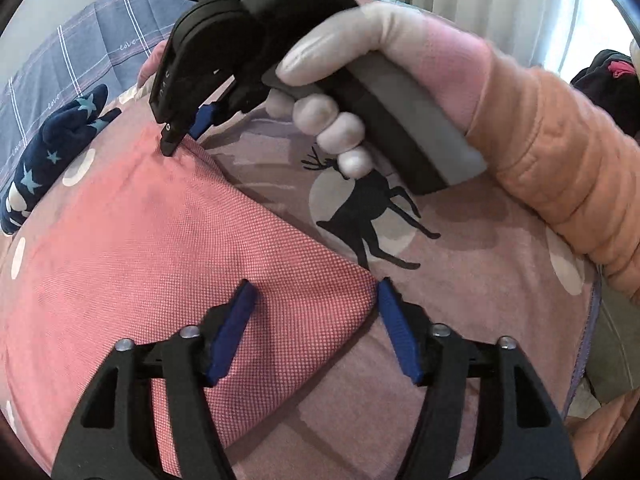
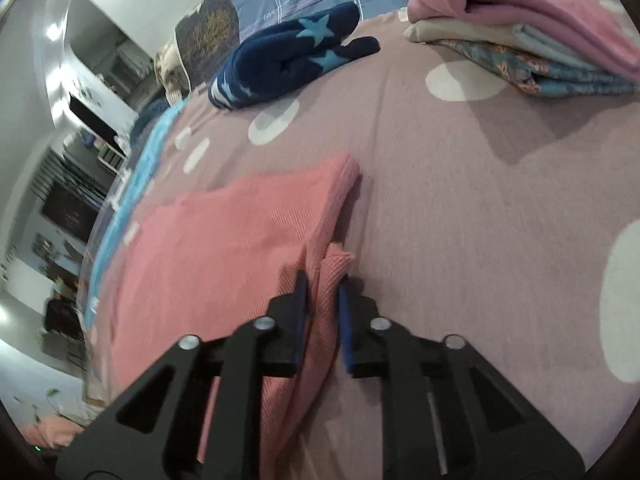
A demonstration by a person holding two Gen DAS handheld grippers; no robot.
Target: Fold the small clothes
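A salmon-pink woven garment [image 1: 168,240] lies flat on the mauve bedspread [image 1: 480,320]. My left gripper [image 1: 316,312] is open, its blue pads either side of the garment's near corner. My right gripper [image 2: 324,304] is shut on a fold of the pink garment [image 2: 224,248] at its edge; in the left wrist view it [image 1: 180,136] presses the garment's far corner, held by a gloved hand.
A navy star-patterned garment [image 2: 288,60] lies at the bed's far side. A stack of folded clothes [image 2: 532,40] sits at the far right. A blue checked quilt [image 1: 72,64] lies behind. The bedspread has a deer print [image 1: 368,208].
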